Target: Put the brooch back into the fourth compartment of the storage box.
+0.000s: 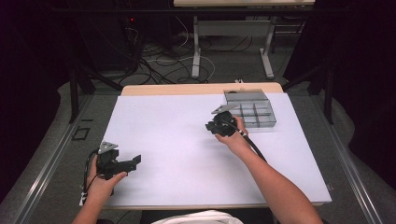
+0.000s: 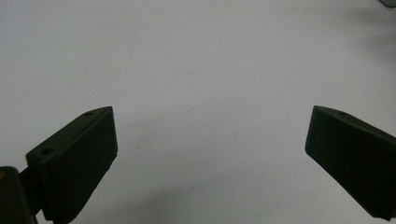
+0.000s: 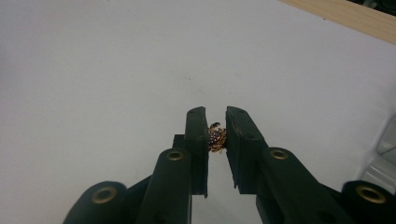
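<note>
Readable text: you have none here.
White table sheet (image 1: 187, 140): blank, no print for you to read.
Clear plastic compartment box (image 1: 252, 112): no label you can read.
Black gripper jaws: unmarked.

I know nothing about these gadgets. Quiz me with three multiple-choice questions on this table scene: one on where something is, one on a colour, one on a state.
1. Where does the clear compartment box stand?
A. far right of the table
B. near left corner
C. on the floor

2. What colour is the sheet covering the table?
A. green
B. white
C. red

3. How is the right gripper?
A. wide open
B. lying on the table
C. shut on a small gold trinket

Answers: 1 A, the high view shows it there. 2 B, every view shows white. 3 C, its jaws pinch the trinket.
</note>
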`<control>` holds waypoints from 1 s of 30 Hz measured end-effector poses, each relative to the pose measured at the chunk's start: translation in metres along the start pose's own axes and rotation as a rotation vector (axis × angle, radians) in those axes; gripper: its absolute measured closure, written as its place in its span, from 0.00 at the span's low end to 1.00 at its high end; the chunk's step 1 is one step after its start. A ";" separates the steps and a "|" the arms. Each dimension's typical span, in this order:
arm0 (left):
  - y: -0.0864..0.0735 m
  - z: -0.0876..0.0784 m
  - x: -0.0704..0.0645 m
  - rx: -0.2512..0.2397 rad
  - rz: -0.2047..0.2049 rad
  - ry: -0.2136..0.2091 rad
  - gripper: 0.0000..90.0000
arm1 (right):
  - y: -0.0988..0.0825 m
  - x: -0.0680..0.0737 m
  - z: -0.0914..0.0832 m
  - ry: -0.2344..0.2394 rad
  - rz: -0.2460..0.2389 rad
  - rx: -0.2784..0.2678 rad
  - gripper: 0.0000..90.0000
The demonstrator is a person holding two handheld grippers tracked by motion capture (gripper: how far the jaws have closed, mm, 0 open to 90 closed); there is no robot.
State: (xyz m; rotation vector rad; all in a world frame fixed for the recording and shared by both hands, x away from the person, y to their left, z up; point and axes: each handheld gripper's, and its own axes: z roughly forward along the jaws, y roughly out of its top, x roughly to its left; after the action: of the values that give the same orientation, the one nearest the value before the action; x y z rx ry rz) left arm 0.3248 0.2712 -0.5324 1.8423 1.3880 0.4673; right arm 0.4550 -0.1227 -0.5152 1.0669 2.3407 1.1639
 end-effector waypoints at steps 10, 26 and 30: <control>0.000 0.000 0.000 0.000 0.000 0.001 0.02 | -0.002 -0.016 -0.009 -0.035 0.029 0.010 0.89; 0.000 0.000 0.000 0.001 0.000 0.001 0.02 | -0.005 -0.038 -0.021 -0.082 0.074 0.009 0.89; 0.000 0.000 0.000 0.000 -0.001 0.001 0.02 | -0.005 -0.044 -0.025 -0.096 0.087 0.011 0.89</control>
State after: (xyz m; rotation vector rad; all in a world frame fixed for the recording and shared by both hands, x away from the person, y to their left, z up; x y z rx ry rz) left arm 0.3248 0.2711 -0.5325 1.8420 1.3894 0.4680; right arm 0.4680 -0.1704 -0.5056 1.2125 2.2497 1.1053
